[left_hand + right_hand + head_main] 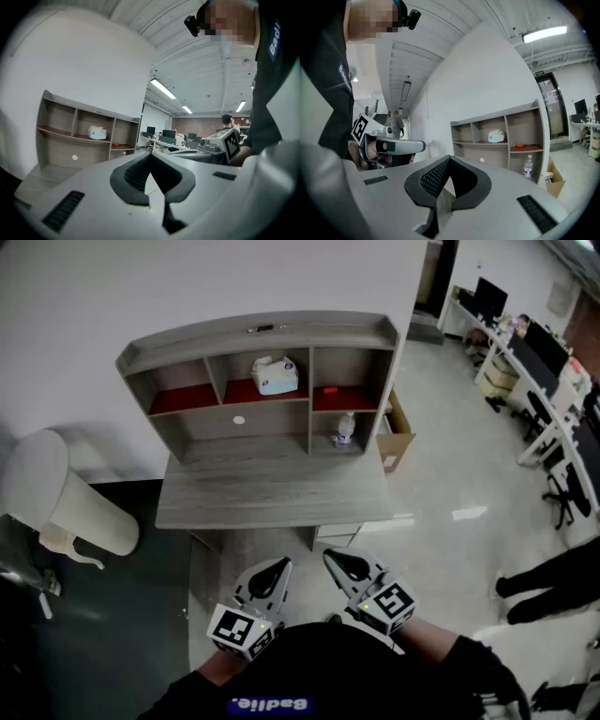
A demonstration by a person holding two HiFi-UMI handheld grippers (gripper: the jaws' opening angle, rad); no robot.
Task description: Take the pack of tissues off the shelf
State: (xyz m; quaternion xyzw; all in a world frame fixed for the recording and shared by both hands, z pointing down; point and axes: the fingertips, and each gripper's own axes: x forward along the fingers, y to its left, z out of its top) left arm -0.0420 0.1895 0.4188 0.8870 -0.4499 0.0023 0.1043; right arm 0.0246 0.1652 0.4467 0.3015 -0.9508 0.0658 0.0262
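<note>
The pack of tissues (275,375), white and pale blue, lies on the red-lined upper middle compartment of the grey shelf unit (262,336). It shows small in the left gripper view (97,133) and in the right gripper view (496,136). Both grippers are held low near the person's body, well short of the desk. My left gripper (281,568) is shut with nothing in it, its tips meeting (149,155). My right gripper (330,558) is also shut and empty (449,159).
The shelf stands on a grey desk (272,493) against a white wall. A clear bottle (345,429) is in the lower right compartment, a small red item (329,389) above it. A white bin (56,493) sits left, a cardboard box (397,439) right. An office with desks lies far right.
</note>
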